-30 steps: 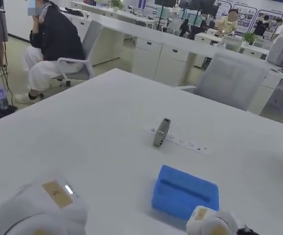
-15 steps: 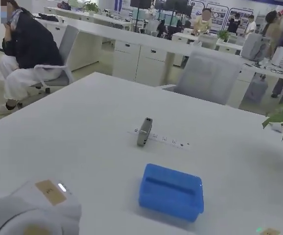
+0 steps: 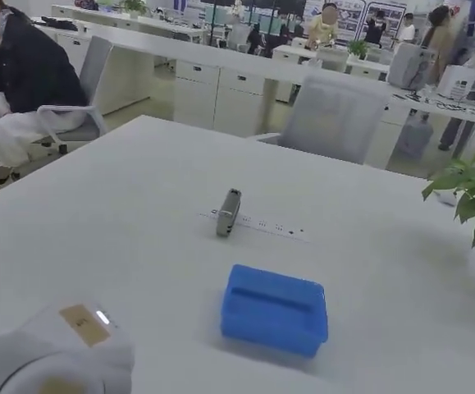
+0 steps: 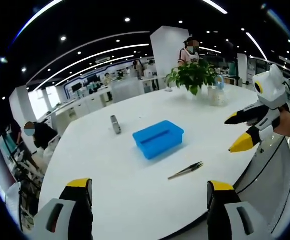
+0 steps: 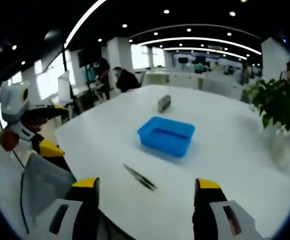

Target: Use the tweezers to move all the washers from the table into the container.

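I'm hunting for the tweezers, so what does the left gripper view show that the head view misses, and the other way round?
The left gripper view gives the tweezers, lying on the table nearer its edge than the blue container, plus the right gripper with its jaws apart. The head view gives a socket strip set in the table and a grey chair behind it. Both have the blue container, the small grey device and the plant.

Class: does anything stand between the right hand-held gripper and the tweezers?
Nothing visible does. The tweezers lie on bare table just ahead of the open right hand-held gripper; the blue container sits beyond them.
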